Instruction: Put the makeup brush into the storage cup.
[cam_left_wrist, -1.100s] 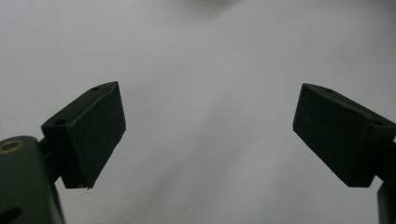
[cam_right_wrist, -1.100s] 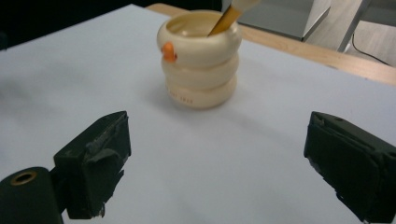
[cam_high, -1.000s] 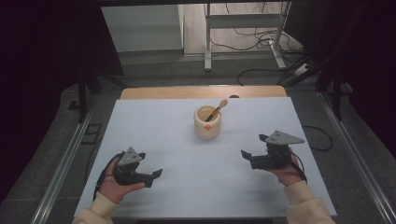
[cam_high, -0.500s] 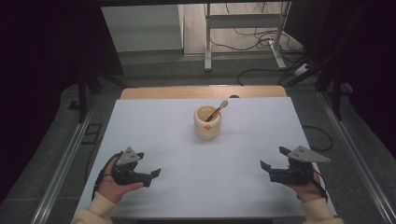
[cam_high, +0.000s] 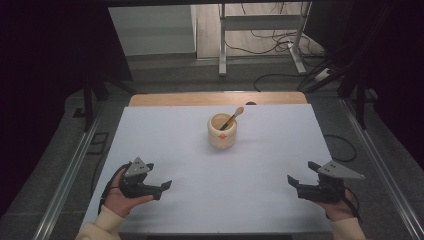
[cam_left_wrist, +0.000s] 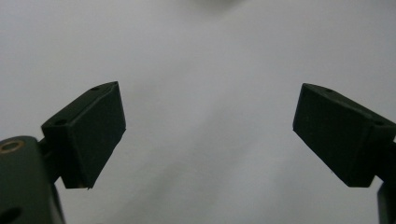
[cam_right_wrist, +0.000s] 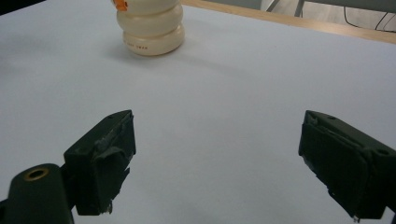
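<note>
A cream ribbed pot (cam_high: 222, 133) stands upright at the middle of the white table top (cam_high: 260, 150), and a wooden spoon (cam_high: 233, 117) leans out of it to the right. My left gripper (cam_high: 164, 188) rests near the front left corner, held in a hand, open with nothing between its pads (cam_left_wrist: 93, 135). At the front right, my right gripper (cam_high: 301, 173) is open as well and points left toward the table's middle. In the right gripper view the pot (cam_right_wrist: 150, 29) stands far ahead of the empty right gripper (cam_right_wrist: 217, 158).
A wooden strip (cam_high: 215, 98) runs along the table's far edge. Metal rails (cam_high: 67, 175) flank both sides. Beyond the table are a metal stand (cam_high: 260, 30) and cables (cam_high: 280, 80) on the floor.
My right gripper has moved back toward the near right corner of the table, away from the pot. The left gripper has stayed where it was.
</note>
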